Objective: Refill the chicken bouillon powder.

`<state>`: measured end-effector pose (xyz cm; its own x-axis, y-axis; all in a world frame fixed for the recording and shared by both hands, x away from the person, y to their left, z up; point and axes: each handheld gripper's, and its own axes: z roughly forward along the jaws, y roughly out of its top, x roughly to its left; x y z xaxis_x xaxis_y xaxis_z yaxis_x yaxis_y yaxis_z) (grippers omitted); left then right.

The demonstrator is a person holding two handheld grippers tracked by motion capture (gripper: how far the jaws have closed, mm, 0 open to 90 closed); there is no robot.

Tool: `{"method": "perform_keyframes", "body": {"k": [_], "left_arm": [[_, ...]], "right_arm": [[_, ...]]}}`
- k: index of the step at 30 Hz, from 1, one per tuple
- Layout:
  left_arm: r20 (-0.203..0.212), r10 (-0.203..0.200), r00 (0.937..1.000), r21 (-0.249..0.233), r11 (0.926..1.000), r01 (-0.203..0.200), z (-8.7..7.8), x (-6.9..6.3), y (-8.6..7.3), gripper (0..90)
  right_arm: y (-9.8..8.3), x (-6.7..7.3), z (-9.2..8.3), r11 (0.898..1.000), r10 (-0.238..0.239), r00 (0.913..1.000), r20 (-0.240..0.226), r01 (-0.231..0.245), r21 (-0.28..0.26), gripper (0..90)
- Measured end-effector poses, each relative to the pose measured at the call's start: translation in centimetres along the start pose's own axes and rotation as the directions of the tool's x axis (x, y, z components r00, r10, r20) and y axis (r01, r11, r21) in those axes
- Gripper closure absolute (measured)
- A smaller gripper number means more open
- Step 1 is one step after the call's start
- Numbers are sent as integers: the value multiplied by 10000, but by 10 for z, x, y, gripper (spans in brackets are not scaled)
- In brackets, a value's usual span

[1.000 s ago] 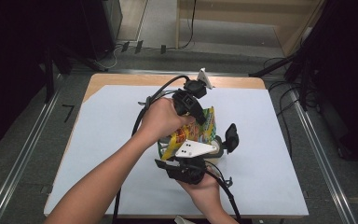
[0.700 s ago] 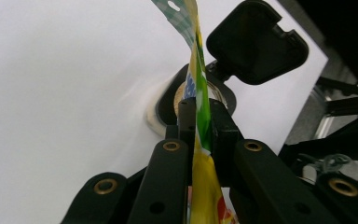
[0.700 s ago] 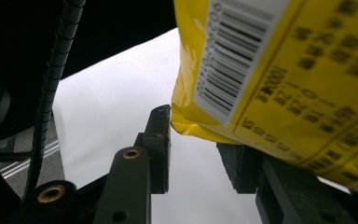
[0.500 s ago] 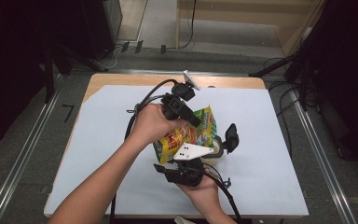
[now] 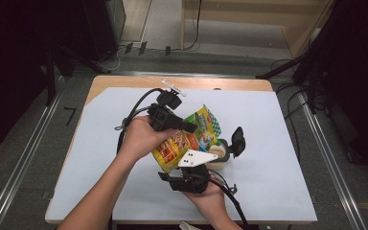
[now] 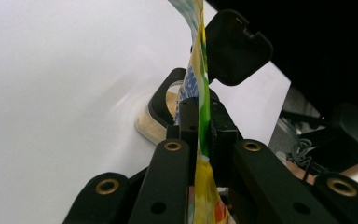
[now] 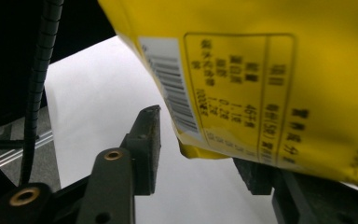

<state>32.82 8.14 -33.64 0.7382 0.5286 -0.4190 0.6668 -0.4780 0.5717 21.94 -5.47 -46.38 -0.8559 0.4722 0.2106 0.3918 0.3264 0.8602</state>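
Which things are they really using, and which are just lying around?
In use:
- snack packet, pinched in the left gripper
- right gripper, open under the packet
- small round tub below the packet, probably

Just lying about:
- white sheet on the wooden table
- cables on the floor

Snack pouch (image 5: pixel 187 139) yellow, orange and green; black barcode on white patch on its back (image 7: pixel 172 88). Bench (image 5: pixel 278 143) white under pouch, wooden rim. Claws (image 6: pixel 199 123) black.
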Motion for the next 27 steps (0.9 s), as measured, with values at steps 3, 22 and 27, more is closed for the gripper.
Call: {"method": "perform_keyframes", "body": {"k": [3, 22, 27], "left_arm": [[160, -163, 9997, -240, 9996, 166, -4, 6, -8, 880], [350, -295, 9990, -582, 9978, 315, -7, 16, -33, 893], [410, -360, 9985, -679, 9969, 387, -11, 21, -40, 900]], "right_arm": [[-2, -2, 1, 10000, -22, 10000, 59, 22, 65, 513], [-12, -5, 6, 9992, 119, 9999, 83, -123, 393, 498], [-12, -5, 6, 9991, -83, 9997, 224, 74, 424, 494]]}}
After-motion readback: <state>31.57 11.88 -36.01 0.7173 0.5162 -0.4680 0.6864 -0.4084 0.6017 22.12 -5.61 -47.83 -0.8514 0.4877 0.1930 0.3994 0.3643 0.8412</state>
